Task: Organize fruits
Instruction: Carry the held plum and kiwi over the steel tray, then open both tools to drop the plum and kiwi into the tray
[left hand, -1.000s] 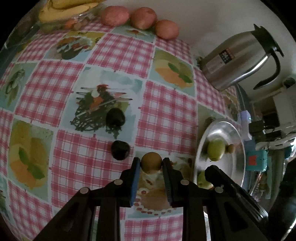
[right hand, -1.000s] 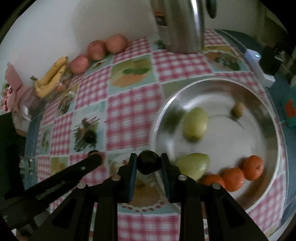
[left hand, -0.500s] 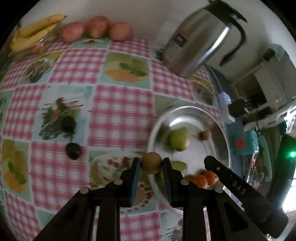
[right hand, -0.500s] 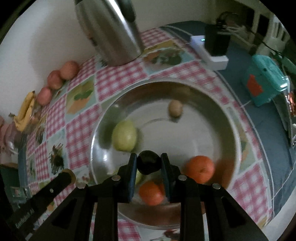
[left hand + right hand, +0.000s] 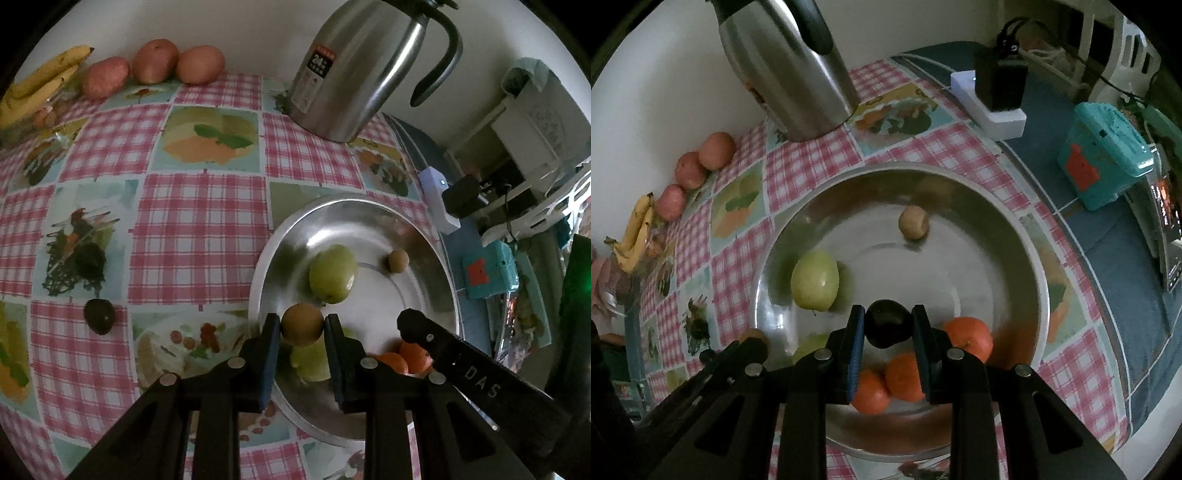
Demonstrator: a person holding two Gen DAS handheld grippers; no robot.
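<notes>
Both claws now further over the metal bowl (image 5: pixel 1027 258), left claw (image 5: pixel 302 328) clamped on brown fruit (image 5: pixel 302 324), right claw (image 5: pixel 888 328) on dark fruit (image 5: pixel 888 323).

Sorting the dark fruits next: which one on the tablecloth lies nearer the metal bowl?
The dark fruit on the pink checked square, nearer the metal bowl; the other dark fruit sits farther away on the printed picture tile.

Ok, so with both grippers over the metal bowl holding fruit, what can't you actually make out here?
- Left wrist view: a second green fruit sits largely behind the left gripper and its brown fruit.
- Right wrist view: the lowest orange is partly covered by the right gripper; the dark fruit it holds is too dim to identify.
- Both views: the metal bowl near rim is hidden by the grippers.
</notes>
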